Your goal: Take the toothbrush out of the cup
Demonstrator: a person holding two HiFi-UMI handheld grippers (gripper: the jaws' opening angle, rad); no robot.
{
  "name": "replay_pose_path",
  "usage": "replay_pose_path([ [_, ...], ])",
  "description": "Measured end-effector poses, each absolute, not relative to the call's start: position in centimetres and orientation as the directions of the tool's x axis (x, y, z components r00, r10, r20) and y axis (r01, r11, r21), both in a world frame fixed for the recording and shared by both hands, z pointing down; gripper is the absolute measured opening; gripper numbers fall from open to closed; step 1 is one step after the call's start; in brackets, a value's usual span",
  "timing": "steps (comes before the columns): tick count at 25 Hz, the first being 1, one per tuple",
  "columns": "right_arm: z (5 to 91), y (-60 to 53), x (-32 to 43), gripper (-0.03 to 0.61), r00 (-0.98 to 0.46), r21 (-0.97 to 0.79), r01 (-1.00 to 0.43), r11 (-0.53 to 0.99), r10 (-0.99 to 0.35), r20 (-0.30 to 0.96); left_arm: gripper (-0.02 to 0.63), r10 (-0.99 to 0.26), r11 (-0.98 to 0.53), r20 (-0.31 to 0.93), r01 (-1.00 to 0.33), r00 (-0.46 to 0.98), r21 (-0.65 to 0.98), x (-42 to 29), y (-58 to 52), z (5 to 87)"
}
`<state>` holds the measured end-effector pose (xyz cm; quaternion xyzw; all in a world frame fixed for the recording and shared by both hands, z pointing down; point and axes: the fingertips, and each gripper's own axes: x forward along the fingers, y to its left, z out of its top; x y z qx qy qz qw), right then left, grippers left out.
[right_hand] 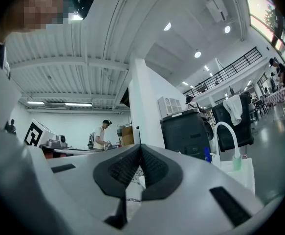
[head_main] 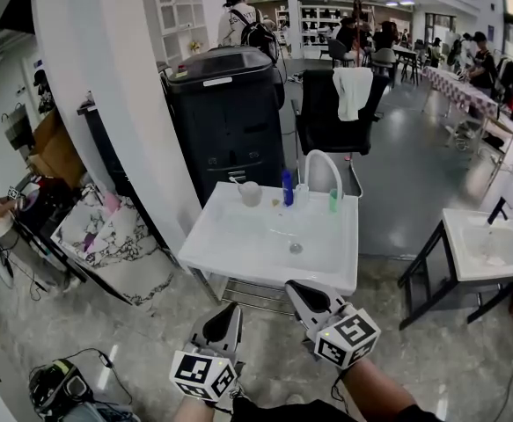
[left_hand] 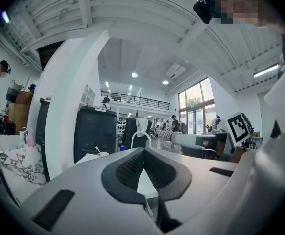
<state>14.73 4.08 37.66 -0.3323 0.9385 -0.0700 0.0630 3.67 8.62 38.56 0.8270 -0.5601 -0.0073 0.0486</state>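
A white cup [head_main: 251, 193] stands at the back left of the white washbasin [head_main: 238, 244], with a toothbrush [head_main: 238, 181] leaning out of it to the left. In the left gripper view the cup [left_hand: 102, 154] is small and far off, the toothbrush [left_hand: 98, 150] poking up from it. My left gripper [head_main: 232, 309] is held level in front of the basin's near edge, shut and empty. My right gripper [head_main: 296, 288] is beside it at the near edge, also shut and empty. Both are well short of the cup. The shut tips show in the gripper views, left gripper [left_hand: 143, 151] and right gripper [right_hand: 141, 147].
A white arched faucet [head_main: 322, 170], a blue bottle [head_main: 287, 187] and a green bottle [head_main: 333, 200] stand along the basin's back. A black cabinet [head_main: 225, 112] and a black chair [head_main: 335, 117] are behind it. A white pillar [head_main: 124, 86] rises at the left, and a second basin [head_main: 489, 244] stands at the right.
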Motion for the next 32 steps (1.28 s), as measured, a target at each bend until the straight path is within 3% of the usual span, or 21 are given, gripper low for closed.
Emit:
replay_pose_path([
  [22,39.6,1.2,15.1,0.021,-0.791,-0.221,-0.580,0.784,-0.607,-0.078,0.020,-0.936,-0.341,0.065,-0.937,0.346,0.072,3.7,6.3,39.8],
  [28,39.4,0.0,14.1,0.078,-0.787,-0.206,-0.587,0.783,-0.612,-0.083,0.024,-0.934,-0.351,0.052,-0.934,0.354,0.067,2.7,5.1,39.9],
  [32,39.0,-1.4,13.0,0.110,-0.775,-0.189,-0.604,0.774,-0.626,-0.088,0.109,-0.929,-0.364,0.045,-0.929,0.367,0.064,1.5,3.5,39.8],
])
